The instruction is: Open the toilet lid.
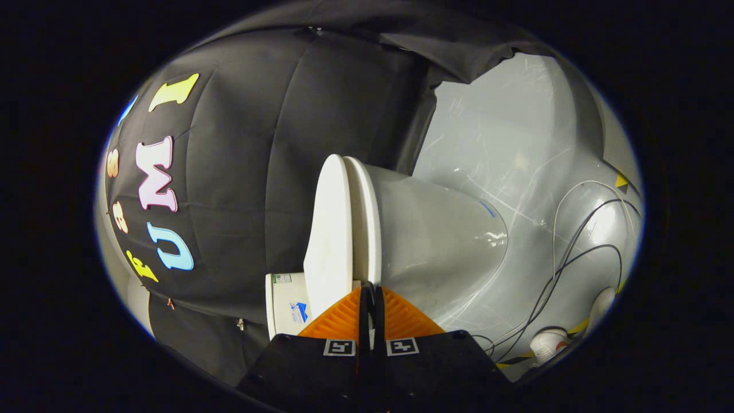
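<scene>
Toilet lid (328, 229) down on seat (367, 223); gripper (371, 287) pressed together at lid edge, nothing pinched. Risk: fingers slip off smooth rim, lid drops back.

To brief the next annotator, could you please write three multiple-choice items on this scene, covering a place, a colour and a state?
1. Where do the tool's fingertips sit?
A. at the toilet's rim edge
B. on a sink tap
C. inside a bucket

2. What colour is the toilet lid?
A. black
B. white
C. red

3. How does the lid lie?
A. closed against the seat
B. swung fully open
C. taken off

Answers:
1 A, the fingers, drawn close together, end where lid and seat meet.
2 B, its broad face is plain white.
3 A, it lies flat on the seat with no gap.
</scene>
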### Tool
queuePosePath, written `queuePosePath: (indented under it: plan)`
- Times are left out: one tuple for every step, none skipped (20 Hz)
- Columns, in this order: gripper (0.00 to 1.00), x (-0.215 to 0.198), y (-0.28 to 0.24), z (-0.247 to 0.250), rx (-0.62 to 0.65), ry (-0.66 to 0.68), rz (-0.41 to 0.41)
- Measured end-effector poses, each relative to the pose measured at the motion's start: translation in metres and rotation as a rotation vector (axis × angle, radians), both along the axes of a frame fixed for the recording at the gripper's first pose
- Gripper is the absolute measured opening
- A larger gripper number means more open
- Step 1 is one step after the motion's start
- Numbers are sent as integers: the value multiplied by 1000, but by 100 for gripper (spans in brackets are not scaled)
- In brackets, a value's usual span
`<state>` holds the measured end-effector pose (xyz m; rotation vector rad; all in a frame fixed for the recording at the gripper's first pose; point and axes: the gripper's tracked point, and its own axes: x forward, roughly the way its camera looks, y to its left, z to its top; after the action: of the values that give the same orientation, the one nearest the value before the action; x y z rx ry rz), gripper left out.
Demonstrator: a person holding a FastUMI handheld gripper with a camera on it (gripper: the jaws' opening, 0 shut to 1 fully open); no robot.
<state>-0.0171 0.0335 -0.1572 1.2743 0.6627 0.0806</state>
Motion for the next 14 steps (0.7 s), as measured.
queuePosePath:
  plan:
    - [5,-1,1,1,-17,-5,4]
    - [5,0,2,3,-44,-13,14]
    - [5,0,1,5,-71,-18,15]
    - [5,0,2,9,-88,-22,21]
    - [5,1,2,11,-105,-26,22]
    - [5,-1,4,14,-128,-25,32]
    - [5,-1,4,17,-156,-26,33]
    - [5,0,4,20,-184,-31,36]
    - [5,0,4,26,-204,-43,38]
    - [6,2,5,32,-223,-49,44]
    - [5,0,5,37,-239,-51,47]
    - [5,2,5,43,-248,-53,46]
    - [5,2,6,47,-262,-55,54]
    - [5,2,6,50,-277,-55,57]
